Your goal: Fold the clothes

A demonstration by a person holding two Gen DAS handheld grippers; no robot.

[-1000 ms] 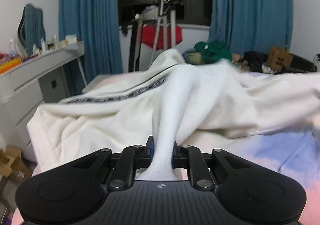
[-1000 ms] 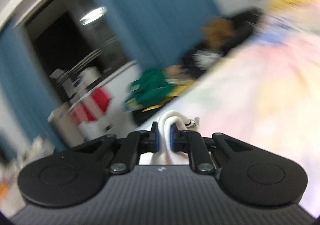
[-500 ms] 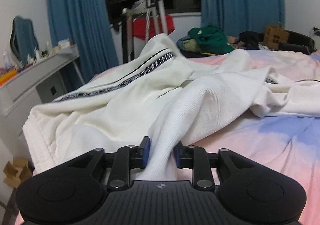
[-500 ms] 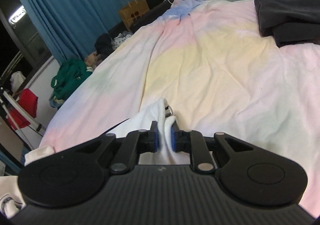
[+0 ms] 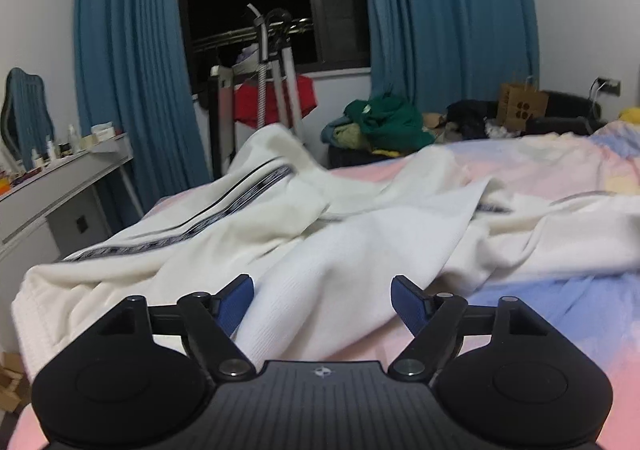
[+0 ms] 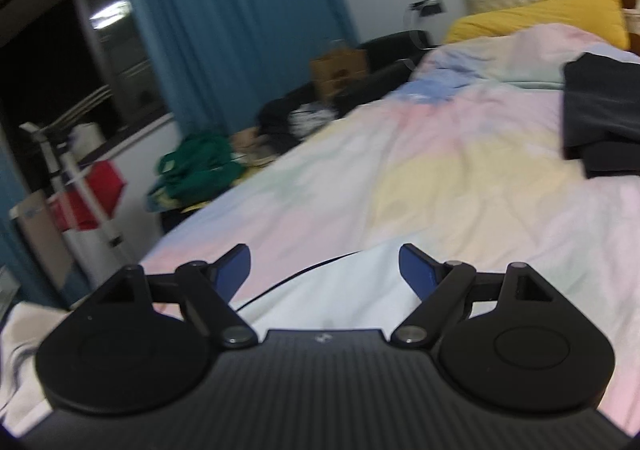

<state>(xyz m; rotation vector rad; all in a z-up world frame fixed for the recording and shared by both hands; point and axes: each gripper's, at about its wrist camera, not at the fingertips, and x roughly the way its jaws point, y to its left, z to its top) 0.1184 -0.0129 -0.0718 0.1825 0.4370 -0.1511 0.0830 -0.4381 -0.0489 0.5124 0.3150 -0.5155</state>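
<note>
A white garment [image 5: 328, 250] with a dark patterned stripe lies rumpled across the pastel bedspread [image 5: 560, 314]. My left gripper [image 5: 323, 300] is open, its blue pads apart, with a fold of the white cloth lying loose between them. My right gripper [image 6: 325, 270] is open too, just above another part of the white garment [image 6: 340, 290] with a thin dark line along its edge. Neither gripper holds anything.
A folded dark garment [image 6: 604, 117] lies on the bed at the right. A yellow pillow [image 6: 540, 15] sits at the headboard. A grey desk [image 5: 60, 185] stands left of the bed. A green clothes pile [image 5: 384, 125], a drying rack [image 5: 276, 81] and a paper bag [image 5: 520, 105] are beyond the bed.
Both grippers have opened and let go of the white garment, which has dropped flatter onto the bed. The right gripper has drawn back a little.
</note>
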